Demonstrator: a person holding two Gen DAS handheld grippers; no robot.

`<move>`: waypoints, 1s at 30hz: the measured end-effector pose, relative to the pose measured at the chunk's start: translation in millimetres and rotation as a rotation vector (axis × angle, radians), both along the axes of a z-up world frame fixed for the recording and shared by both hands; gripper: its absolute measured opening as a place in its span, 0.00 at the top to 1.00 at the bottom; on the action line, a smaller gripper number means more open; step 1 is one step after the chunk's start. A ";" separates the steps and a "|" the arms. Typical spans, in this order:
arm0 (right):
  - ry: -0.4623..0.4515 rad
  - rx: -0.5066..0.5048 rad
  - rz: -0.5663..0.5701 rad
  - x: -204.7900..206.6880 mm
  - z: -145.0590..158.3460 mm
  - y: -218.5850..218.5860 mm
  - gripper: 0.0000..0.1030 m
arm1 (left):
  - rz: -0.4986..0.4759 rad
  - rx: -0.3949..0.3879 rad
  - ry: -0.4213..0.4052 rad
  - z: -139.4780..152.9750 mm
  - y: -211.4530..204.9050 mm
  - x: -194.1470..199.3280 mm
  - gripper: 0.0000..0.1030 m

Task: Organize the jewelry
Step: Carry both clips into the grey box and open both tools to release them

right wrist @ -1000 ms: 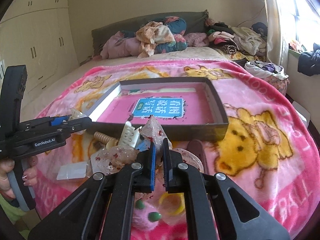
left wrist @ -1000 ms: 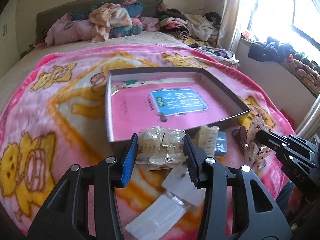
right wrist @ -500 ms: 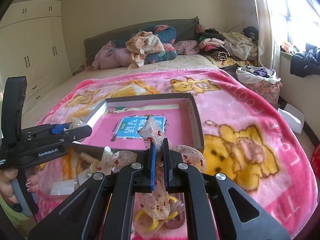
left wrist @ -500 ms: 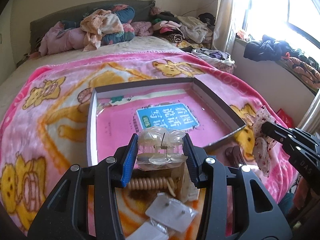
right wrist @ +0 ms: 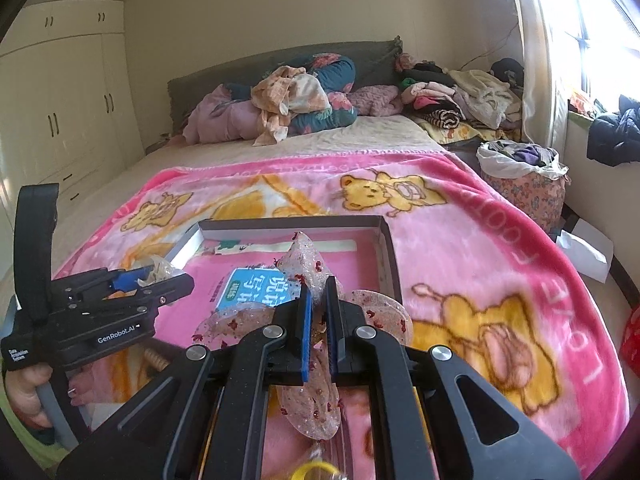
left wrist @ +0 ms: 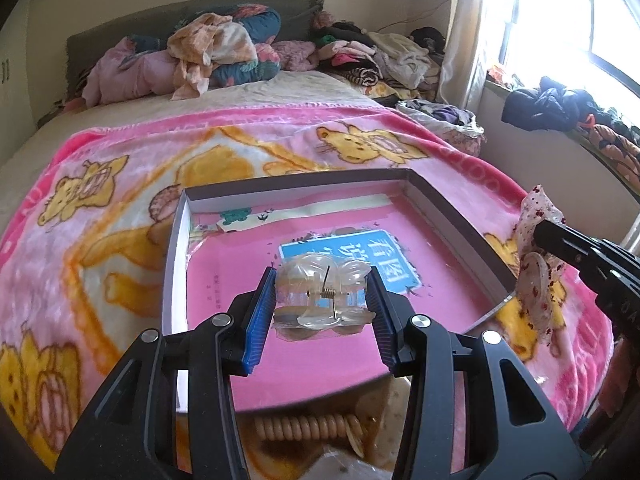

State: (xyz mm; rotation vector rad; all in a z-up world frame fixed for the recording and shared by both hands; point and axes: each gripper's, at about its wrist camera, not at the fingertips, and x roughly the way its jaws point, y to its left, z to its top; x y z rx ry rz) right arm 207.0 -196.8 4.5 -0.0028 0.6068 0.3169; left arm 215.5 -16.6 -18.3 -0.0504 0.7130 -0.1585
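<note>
Bed blanket (left wrist: 120,184) — box (left wrist: 176,272) holds no jewelry yet; left gripper (left wrist: 322,312) clamps clear claw clip (left wrist: 322,294) above it, right gripper (right wrist: 318,332) pinches sequined bow (right wrist: 310,272) — wooden clip (left wrist: 300,426) left outside.

L gripper (left wrist: 322,304): jaws set partway apart, clamped w/ blue pads on both sides of a clear hair claw clip (left wrist: 323,294), held up off the surface, pointing fwd and slightly down. Seen from the R wrist cam, it sits at far left, roughly level, gripped by the person's L hand (right wrist: 28,390) around the grey handle, fingers curled.

R gripper (right wrist: 319,312): jaws nearly together, pinching a sheer sequinned bow (right wrist: 310,360) between them. In the L wrist cam its black body enters from the right edge, angled inward.
</note>
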 end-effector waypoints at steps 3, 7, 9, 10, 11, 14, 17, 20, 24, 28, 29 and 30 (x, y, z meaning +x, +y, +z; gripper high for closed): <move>0.010 -0.012 0.009 9.3 -3.6 3.0 0.94 | 0.012 -0.008 0.014 -5.2 3.7 7.4 0.65; 0.028 -0.031 0.014 22.2 -11.3 6.7 0.94 | 0.023 -0.004 0.031 -14.1 7.9 15.9 0.65; 0.040 -0.037 0.015 29.6 -15.8 8.1 0.94 | 0.029 -0.005 0.041 -18.3 10.3 19.2 0.65; 0.048 -0.043 0.013 33.3 -18.9 9.1 0.94 | 0.030 -0.006 0.046 -20.5 10.9 20.8 0.65; 0.056 -0.045 0.015 36.8 -22.2 9.9 0.94 | 0.031 -0.007 0.051 -22.1 11.4 22.3 0.65; 0.077 -0.052 0.014 45.0 -29.9 11.2 0.94 | 0.026 -0.010 0.065 -26.9 12.6 25.0 0.65; 0.102 -0.059 0.016 53.7 -38.0 14.9 0.94 | 0.016 -0.012 0.081 -30.8 11.0 27.0 0.65; 0.116 -0.071 0.010 60.5 -45.0 17.5 0.94 | 0.010 -0.008 0.101 -35.8 8.2 29.6 0.65; 0.144 -0.081 0.000 66.6 -54.4 18.9 0.91 | 0.007 -0.009 0.115 -39.9 7.1 32.3 0.65; 0.159 -0.092 0.000 69.4 -60.6 20.5 0.88 | 0.009 0.002 0.110 -40.9 5.7 33.1 0.65; 0.160 -0.091 0.001 69.2 -61.5 20.7 0.87 | 0.008 0.003 0.113 -41.5 5.3 33.5 0.65; 0.160 -0.090 0.001 69.3 -61.9 20.5 0.84 | 0.010 0.004 0.113 -42.0 5.3 34.1 0.65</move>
